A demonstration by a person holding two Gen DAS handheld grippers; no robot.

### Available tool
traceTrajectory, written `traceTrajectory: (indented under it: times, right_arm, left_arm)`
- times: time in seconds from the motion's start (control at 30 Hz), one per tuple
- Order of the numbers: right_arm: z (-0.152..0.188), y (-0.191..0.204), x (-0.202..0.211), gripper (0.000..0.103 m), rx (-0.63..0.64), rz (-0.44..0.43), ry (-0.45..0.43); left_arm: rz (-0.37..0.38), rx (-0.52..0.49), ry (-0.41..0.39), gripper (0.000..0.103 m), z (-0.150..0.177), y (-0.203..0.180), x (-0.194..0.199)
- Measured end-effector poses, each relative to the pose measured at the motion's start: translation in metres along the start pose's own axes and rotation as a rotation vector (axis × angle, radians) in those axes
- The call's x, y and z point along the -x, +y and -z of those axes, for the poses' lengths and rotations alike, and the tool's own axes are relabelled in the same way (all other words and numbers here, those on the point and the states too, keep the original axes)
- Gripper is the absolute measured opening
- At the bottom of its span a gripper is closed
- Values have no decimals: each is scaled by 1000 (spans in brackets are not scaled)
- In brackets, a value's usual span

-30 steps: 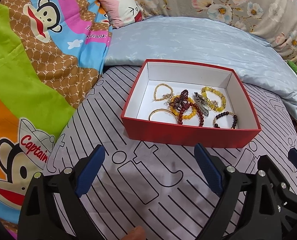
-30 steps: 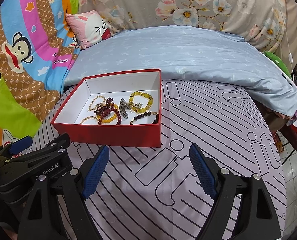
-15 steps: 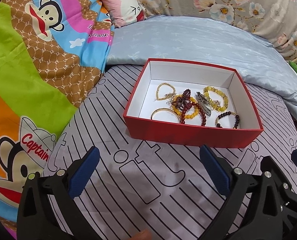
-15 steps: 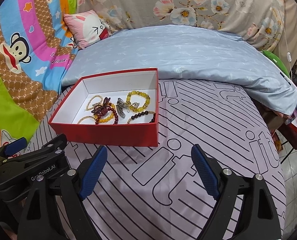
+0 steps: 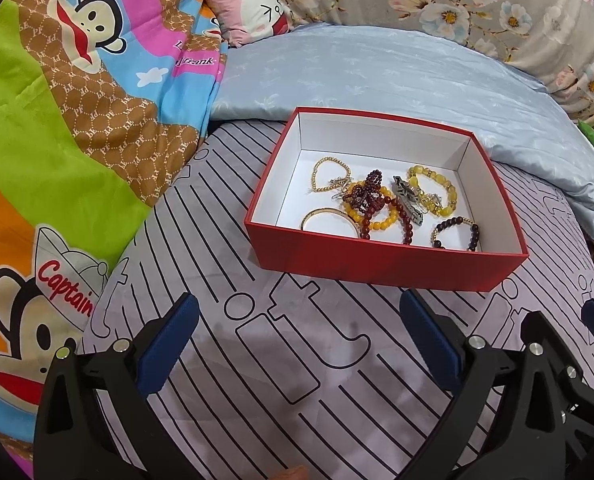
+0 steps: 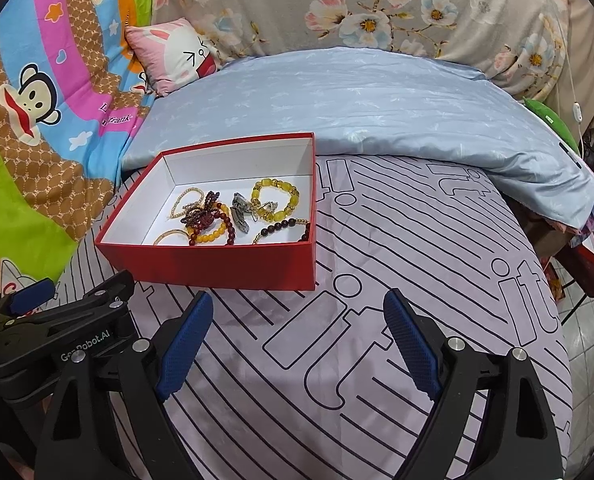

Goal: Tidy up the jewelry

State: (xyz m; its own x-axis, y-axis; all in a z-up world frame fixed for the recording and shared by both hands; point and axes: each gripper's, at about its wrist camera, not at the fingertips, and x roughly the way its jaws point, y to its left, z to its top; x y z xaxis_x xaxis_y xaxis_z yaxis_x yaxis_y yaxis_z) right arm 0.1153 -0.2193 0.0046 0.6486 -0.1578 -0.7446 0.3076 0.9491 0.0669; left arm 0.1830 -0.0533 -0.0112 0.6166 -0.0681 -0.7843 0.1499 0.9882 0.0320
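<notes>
Claws: our left claw (image 5: 295, 344) and right claw (image 6: 297, 340) hang spread wide and empty at the bottom of the frame, over the striped bed cover (image 6: 397, 280).
Change: since a second ago we have drawn back slightly; the box sits a touch higher in the frame, its contents unshifted.
Meaning: we judge nothing settled; jewelry all boxed fits sorting done or ahead.
Red box (image 5: 377, 266): centre frame, open.
Jewelry: gold bangle (image 5: 329, 218), amber beads (image 5: 433, 190), dark bracelet (image 5: 455, 232), partly tangled.
</notes>
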Motion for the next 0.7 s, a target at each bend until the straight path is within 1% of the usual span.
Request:
traceTrajectory:
  times: [0.37,0.53,0.7]
  right_arm:
    - [2,3,-1,84,4,2,0]
    - [3,3,-1,84,1,1,3]
    - [5,5,-1,84,13,10,5]
  left_arm:
    - [2,-6,5,96,2,0,-2]
    - [17,3,13,96,3,2,-4]
    - [-1,12,4,96,7,2,-4]
